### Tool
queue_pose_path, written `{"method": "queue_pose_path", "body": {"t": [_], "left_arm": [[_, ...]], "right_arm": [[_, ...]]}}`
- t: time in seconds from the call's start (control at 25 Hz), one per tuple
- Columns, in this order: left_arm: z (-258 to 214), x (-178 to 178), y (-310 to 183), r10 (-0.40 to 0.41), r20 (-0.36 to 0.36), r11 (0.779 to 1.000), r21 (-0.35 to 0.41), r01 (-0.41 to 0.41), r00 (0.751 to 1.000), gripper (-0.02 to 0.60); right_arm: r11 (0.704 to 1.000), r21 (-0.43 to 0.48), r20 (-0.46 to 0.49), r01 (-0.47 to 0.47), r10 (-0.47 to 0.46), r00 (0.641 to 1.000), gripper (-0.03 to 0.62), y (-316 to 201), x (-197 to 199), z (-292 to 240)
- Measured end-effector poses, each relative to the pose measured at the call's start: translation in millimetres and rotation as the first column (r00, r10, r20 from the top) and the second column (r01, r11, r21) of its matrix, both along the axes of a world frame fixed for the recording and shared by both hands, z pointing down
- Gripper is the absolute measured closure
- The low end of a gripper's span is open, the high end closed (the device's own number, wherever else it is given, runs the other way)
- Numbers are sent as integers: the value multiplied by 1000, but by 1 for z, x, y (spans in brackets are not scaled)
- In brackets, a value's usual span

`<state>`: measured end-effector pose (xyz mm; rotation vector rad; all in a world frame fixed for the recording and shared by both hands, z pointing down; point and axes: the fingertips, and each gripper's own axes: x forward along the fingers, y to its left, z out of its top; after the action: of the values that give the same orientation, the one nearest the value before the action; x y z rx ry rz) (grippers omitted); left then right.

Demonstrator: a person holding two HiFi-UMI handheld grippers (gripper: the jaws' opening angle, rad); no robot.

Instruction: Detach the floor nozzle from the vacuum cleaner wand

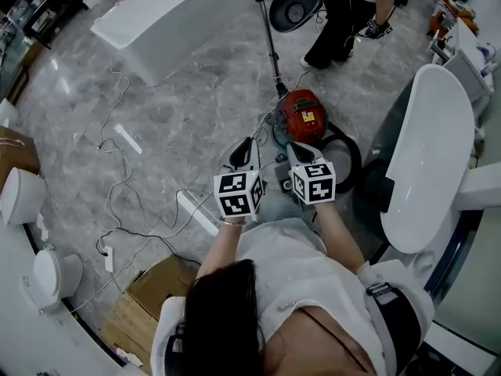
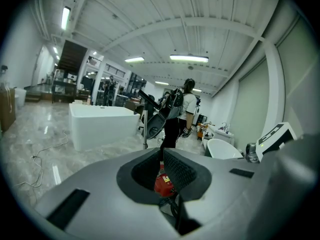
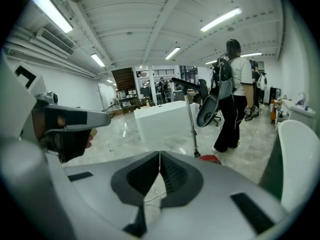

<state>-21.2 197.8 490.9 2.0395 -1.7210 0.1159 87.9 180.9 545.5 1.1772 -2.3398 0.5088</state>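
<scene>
Both claws are pressed together on nothing, the left claw (image 1: pixel 244 152) and the right claw (image 1: pixel 296 153) held side by side above the grey marble floor (image 1: pixel 188 84). Only the head view shows the round red canister vacuum cleaner (image 1: pixel 304 114) whole, just beyond their tips, with the thin black vacuum wand (image 1: pixel 270 45) at its far edge. The right gripper view shows that wand standing upright, its foot too small to read.

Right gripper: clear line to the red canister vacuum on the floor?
Probably yes. The right gripper, shut and empty, points toward the red canister vacuum, and nothing stands between them; it would have to reach down.
</scene>
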Motion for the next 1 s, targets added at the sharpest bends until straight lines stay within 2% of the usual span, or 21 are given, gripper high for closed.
{"method": "queue_pose_path", "body": {"t": [0.24, 0.4, 1.0], "left_arm": [[7, -2, 5, -7, -10, 1000, -17, 7, 1000, 558], [9, -10, 2, -13, -6, 1000, -15, 12, 1000, 558], [18, -15, -40, 13, -7, 1000, -27, -13, 1000, 558]], "right_arm": [[1000, -5, -2, 20, -20, 1000, 579, 3, -7, 3], [999, 36, -28, -8, 9, 1000, 579, -5, -13, -1], [998, 65, -52, -8, 11, 999, 579, -46, -22, 0]]}}
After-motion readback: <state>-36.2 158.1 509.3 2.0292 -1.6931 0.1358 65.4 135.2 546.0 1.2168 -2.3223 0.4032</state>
